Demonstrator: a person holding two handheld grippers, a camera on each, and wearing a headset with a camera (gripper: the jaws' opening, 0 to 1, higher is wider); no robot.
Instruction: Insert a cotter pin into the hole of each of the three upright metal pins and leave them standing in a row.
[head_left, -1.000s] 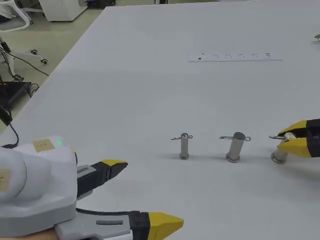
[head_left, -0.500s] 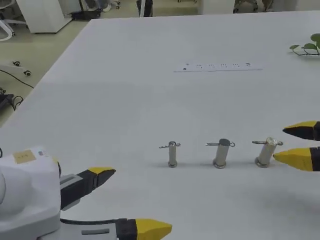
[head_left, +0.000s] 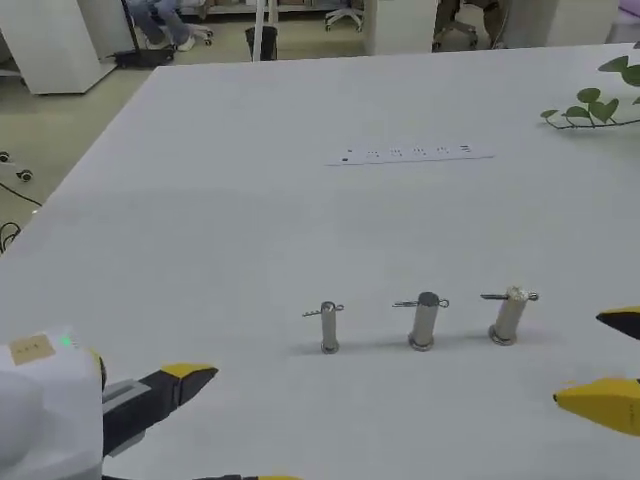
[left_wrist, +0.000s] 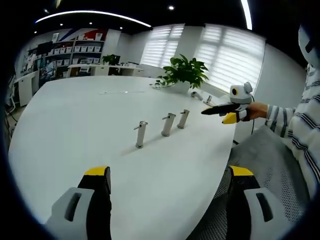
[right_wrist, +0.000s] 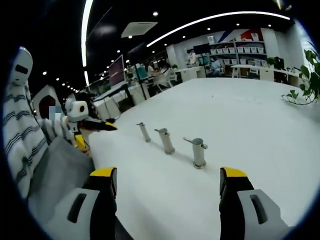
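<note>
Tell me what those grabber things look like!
The left gripper and right gripper each have black jaws with yellow tips on a grey-and-white body. The left one carries a tan sticker and a small green light. The person wears a striped sleeve.

Three short grey metal pins are seen standing upright on flanged bases, evenly spaced in a row on the white table, none touching: the left pin, which is the thinnest, the middle pin and the right pin. A cotter pin is set crosswise through the top of each, its tail pointing left in the head view.
</note>
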